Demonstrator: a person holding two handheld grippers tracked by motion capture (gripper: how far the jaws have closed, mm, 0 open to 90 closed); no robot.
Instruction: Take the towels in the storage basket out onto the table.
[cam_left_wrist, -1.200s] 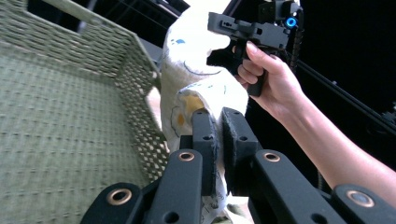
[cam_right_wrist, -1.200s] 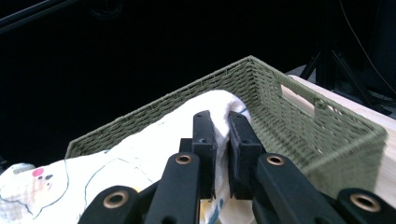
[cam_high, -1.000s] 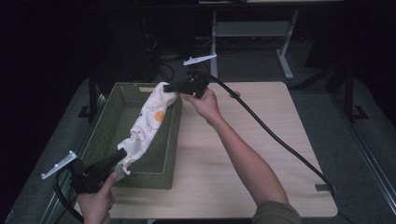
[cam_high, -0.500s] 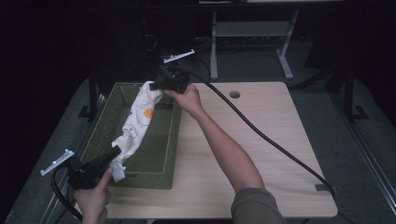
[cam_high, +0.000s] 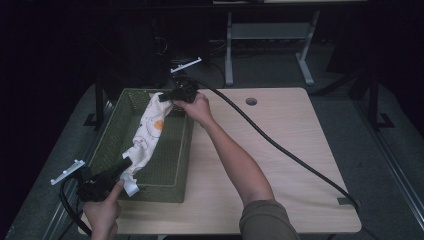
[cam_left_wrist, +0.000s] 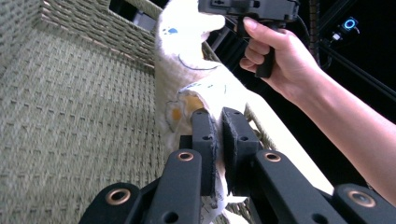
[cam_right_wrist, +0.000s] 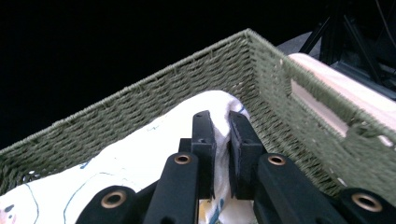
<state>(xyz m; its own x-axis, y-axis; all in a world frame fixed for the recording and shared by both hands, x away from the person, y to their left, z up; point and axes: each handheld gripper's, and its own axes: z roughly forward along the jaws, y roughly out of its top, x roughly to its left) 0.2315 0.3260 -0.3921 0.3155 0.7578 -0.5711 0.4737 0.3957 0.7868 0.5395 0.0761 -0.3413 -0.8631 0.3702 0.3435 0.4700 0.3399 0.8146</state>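
Nearest me, my left gripper (cam_high: 117, 167) has its jaws clamped on the near end of the printed cloth (cam_high: 147, 132). From there the cloth's long axis runs away and slightly right over the green woven basket (cam_high: 172, 187) to my right gripper (cam_high: 165, 96), its jaws pinching the far end by the basket's back wall. I judge lowering comes next. The basket sits at the left of the pale wooden tabletop (cam_high: 280, 120); beyond, the room is dark.
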